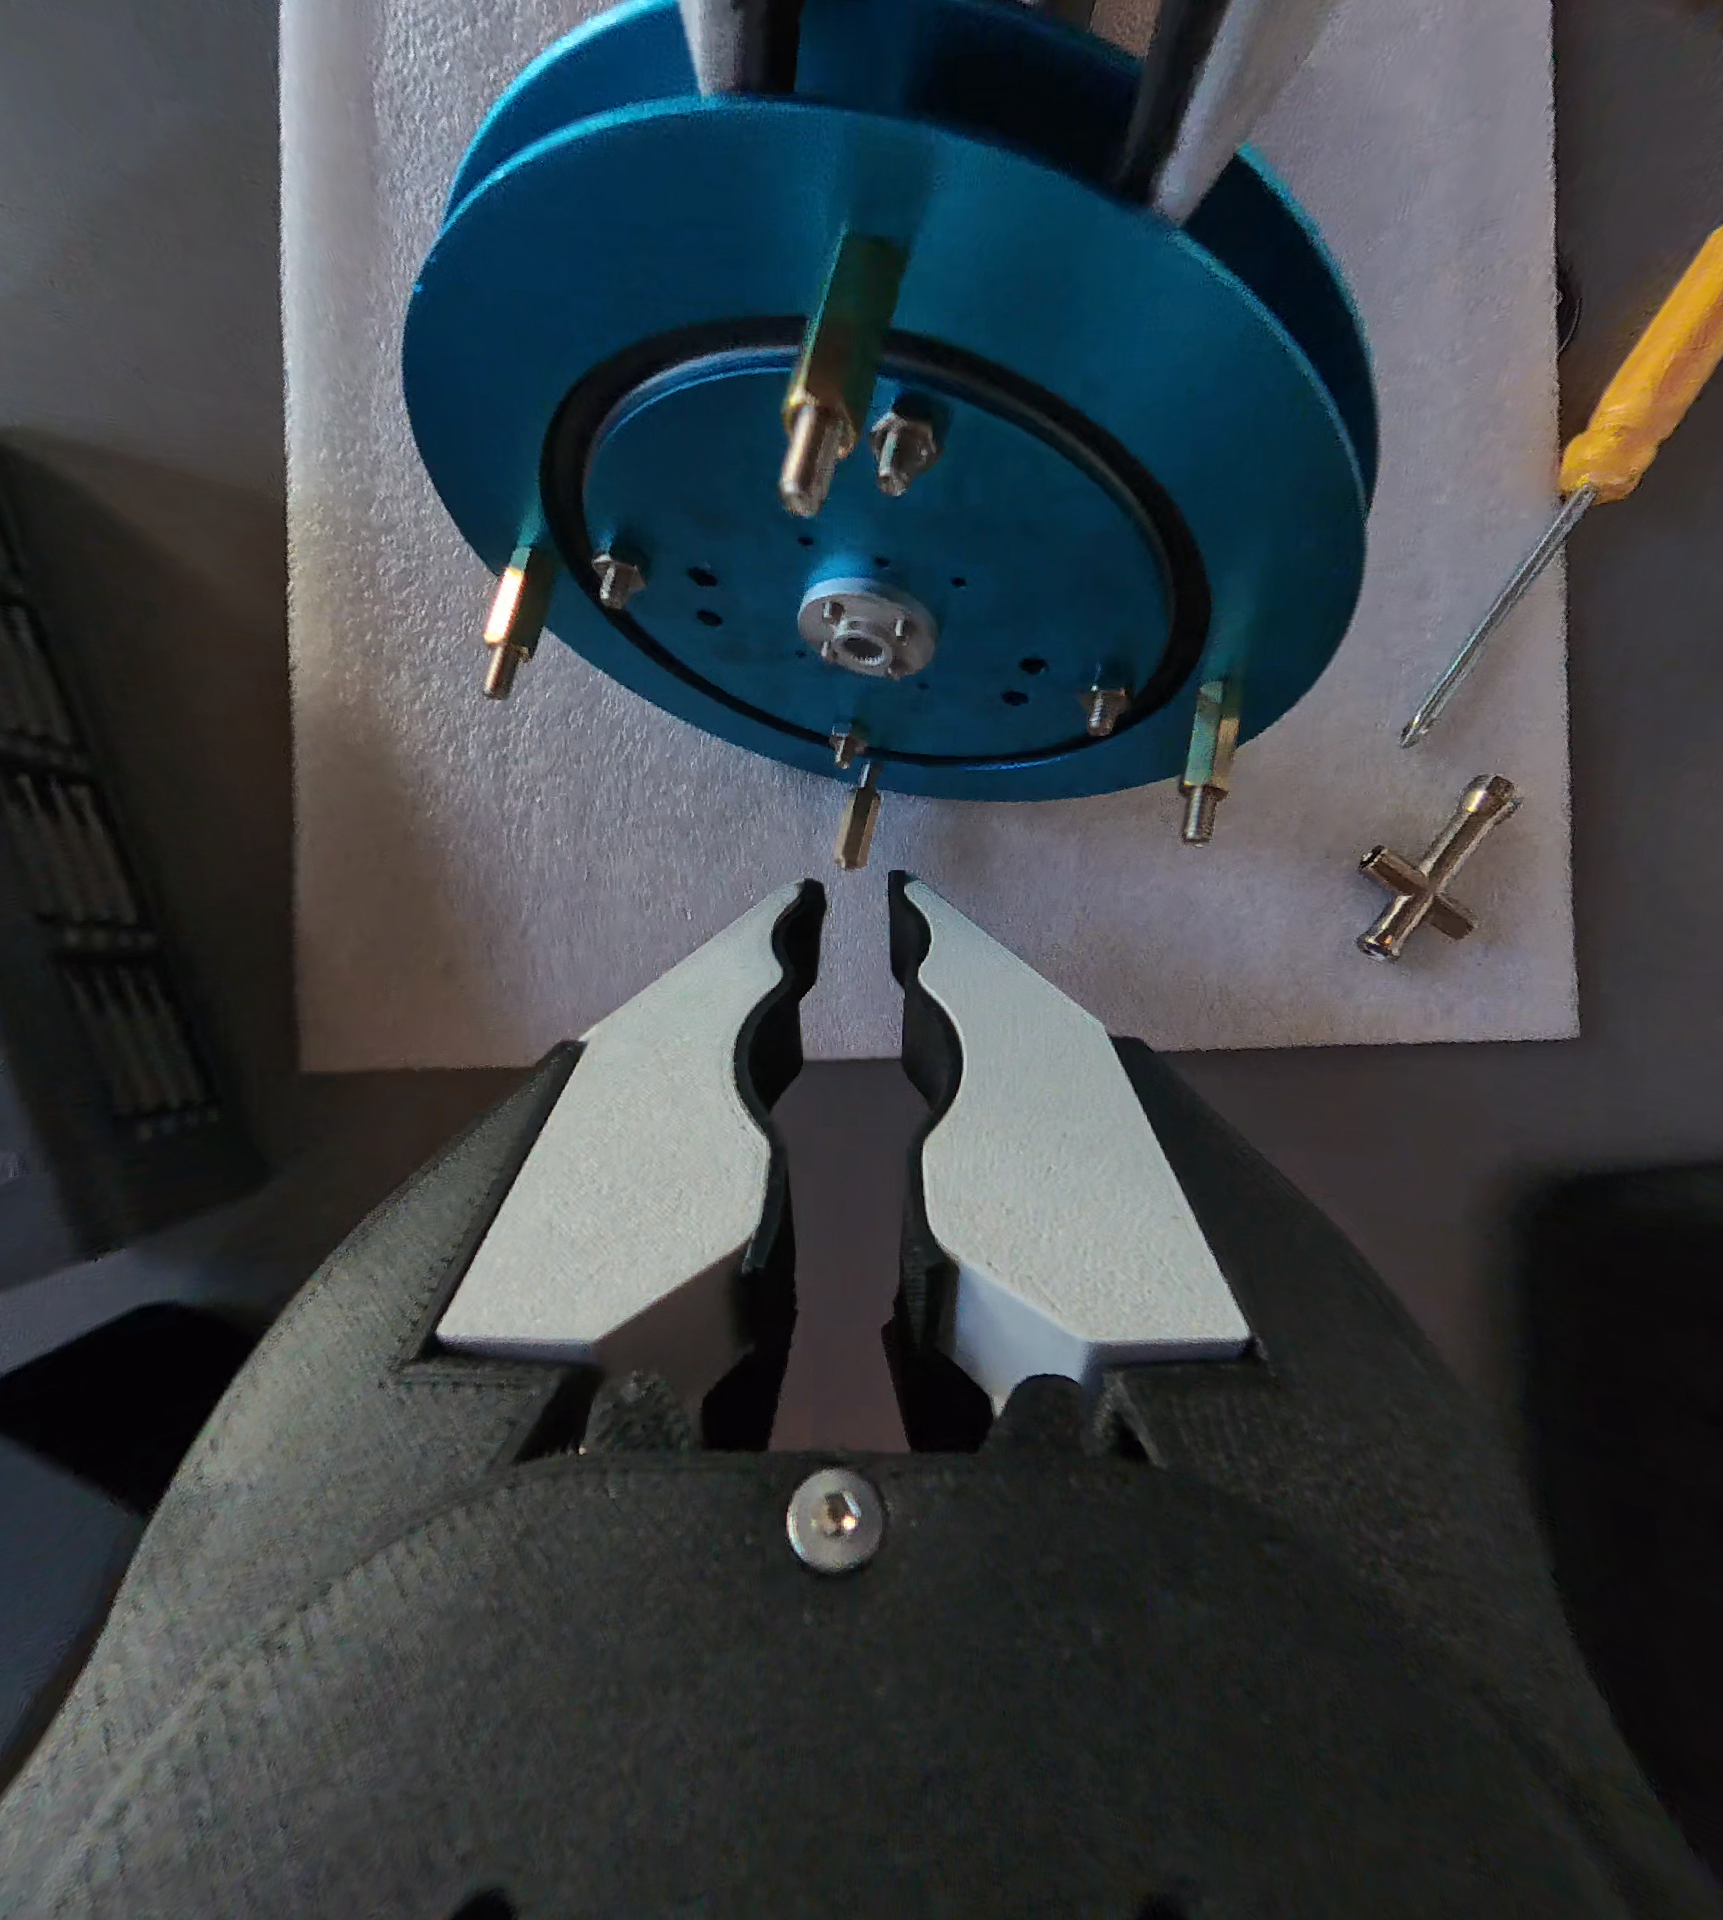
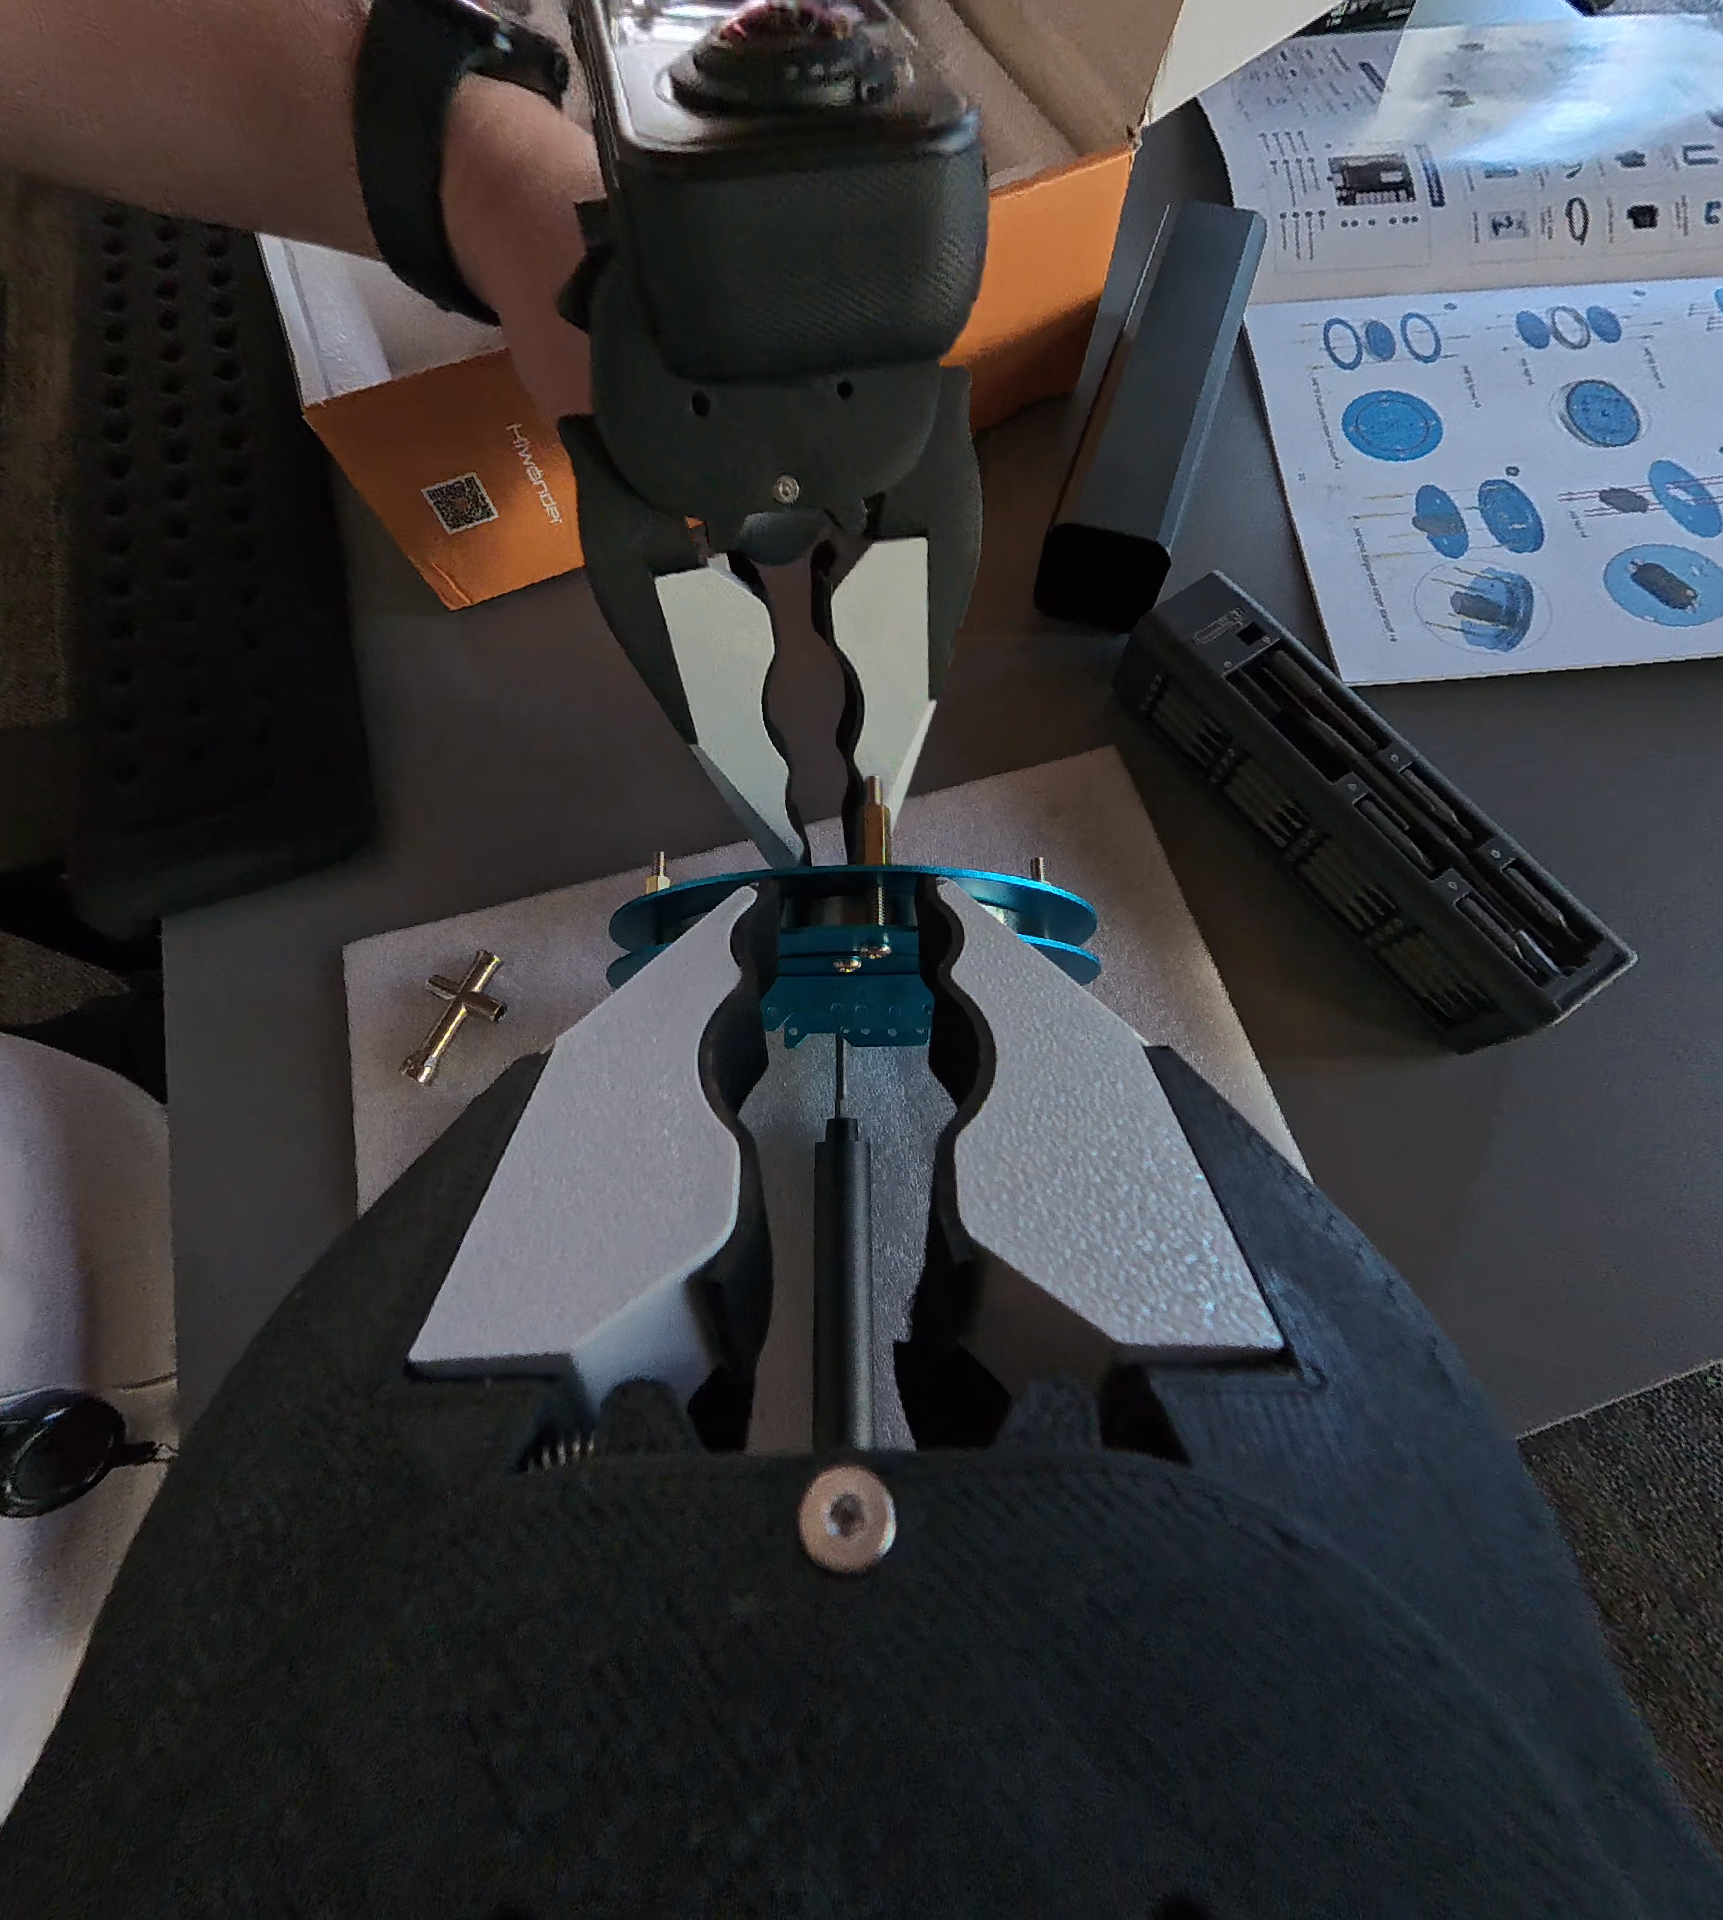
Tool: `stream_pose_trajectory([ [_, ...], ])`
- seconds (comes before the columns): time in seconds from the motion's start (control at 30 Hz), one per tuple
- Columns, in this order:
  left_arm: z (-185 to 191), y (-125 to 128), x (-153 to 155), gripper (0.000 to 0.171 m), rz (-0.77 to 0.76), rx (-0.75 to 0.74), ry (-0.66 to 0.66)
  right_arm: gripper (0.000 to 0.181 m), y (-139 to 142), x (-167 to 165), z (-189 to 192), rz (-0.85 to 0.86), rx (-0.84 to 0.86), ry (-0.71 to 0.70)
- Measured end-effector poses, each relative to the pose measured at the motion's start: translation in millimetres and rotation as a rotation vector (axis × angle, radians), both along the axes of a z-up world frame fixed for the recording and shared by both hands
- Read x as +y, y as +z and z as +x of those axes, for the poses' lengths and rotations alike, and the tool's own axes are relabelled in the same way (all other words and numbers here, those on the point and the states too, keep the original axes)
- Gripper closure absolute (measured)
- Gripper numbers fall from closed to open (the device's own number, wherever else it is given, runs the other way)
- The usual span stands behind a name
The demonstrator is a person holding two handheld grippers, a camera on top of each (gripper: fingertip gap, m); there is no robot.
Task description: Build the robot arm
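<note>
A blue two-disc metal assembly (image 1: 940, 343) with several brass standoffs is held tilted above a white foam pad (image 1: 524, 914). My right gripper (image 2: 844, 906) is shut on its middle section between the discs; its fingers (image 1: 1200, 145) come in from the top of the left wrist view. My left gripper (image 1: 857, 896) is slightly open and empty. Its tips sit just short of the nearest brass standoff (image 1: 854, 826) at the disc's rim. In the right wrist view the left gripper (image 2: 831, 826) comes down from above, beside that standoff (image 2: 872, 821).
A yellow-handled screwdriver (image 1: 1667, 343) and a metal cross wrench (image 1: 1428, 883) lie on the pad's right side. A black precision screwdriver (image 2: 841, 1278) lies on the pad under my right gripper. A black bit case (image 2: 1356, 831), its grey sleeve (image 2: 1158, 395), an orange box (image 2: 483, 488) and printed instruction sheets (image 2: 1563, 468) surround the pad. Between my left fingertips and the black precision screwdriver (image 2: 841, 1278) there is roughly 11 cm.
</note>
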State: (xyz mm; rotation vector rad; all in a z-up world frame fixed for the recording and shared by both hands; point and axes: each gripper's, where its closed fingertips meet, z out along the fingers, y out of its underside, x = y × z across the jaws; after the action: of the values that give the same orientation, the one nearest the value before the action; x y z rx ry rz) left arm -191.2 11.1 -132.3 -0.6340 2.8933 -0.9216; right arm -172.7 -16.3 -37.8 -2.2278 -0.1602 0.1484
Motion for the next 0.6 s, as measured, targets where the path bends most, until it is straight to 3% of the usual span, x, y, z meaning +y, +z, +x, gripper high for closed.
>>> stream_pose_trajectory([
  [0.6, 2, -14, -13, 0.167, -0.001, 0.060, -0.049, 0.155, 1, 4, -2, 0.024, -0.011, 0.017],
])
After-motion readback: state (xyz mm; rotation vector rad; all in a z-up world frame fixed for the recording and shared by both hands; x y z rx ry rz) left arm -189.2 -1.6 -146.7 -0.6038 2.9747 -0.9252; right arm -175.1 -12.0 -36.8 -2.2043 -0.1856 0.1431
